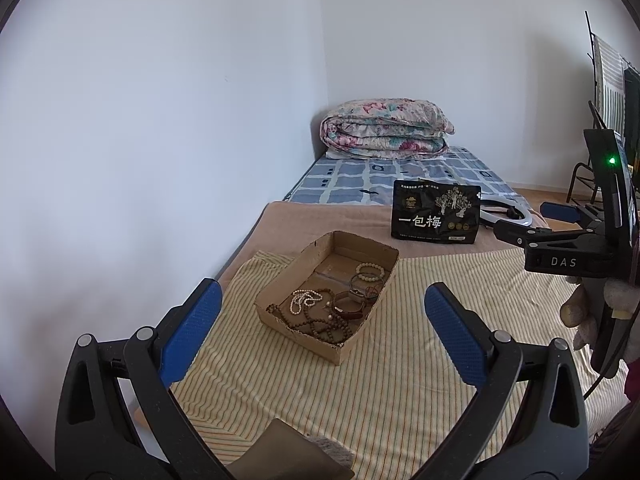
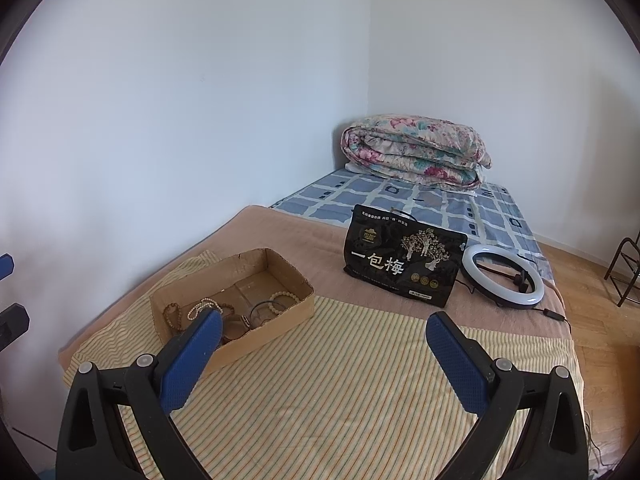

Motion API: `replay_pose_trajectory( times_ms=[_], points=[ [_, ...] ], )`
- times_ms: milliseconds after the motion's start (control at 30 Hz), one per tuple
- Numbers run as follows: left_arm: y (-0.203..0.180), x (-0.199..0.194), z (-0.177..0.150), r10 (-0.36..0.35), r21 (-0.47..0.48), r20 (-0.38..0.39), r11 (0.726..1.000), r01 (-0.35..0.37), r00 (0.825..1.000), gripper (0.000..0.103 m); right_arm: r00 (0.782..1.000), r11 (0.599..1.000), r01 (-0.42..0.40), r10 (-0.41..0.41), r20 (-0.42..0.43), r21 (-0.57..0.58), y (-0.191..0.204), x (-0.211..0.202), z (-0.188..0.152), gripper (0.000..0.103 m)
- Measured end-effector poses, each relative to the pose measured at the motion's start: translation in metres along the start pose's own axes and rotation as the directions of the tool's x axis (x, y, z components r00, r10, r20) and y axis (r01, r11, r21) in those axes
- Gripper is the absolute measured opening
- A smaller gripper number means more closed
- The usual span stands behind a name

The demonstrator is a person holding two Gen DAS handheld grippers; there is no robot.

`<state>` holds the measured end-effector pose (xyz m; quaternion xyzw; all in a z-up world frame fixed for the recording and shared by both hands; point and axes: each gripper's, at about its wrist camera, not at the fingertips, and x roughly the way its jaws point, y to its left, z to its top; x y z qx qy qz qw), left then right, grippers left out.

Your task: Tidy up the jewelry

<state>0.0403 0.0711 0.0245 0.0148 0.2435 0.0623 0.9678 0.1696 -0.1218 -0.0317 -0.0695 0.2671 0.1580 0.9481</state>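
Cardboard box (image 1: 328, 300) holding the beaded jewelry (image 1: 320, 312) sits on striped cloth (image 1: 400, 360) on the bed. Left gripper (image 1: 320, 328) and right gripper (image 2: 324, 344) both spread apart, empty, above cloth.

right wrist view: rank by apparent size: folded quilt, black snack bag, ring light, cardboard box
1. cardboard box, though nearest the camera
2. folded quilt, close to the box, so unsure
3. black snack bag
4. ring light

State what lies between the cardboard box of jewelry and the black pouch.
Nothing: between cardboard box and black pouch, the right wrist view shows only bare bedding.
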Motion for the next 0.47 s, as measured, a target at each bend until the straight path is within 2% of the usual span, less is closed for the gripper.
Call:
replay_pose_trajectory(
  times_ms=[467],
  points=[
    [-0.0009,0.0006,-0.0023,0.019,0.006,0.018,1.0,-0.019,1.0,0.103,1.0,1.0,-0.001,0.001,-0.001,0.003,-0.0002,-0.0001,-0.0007,0.103]
  ],
)
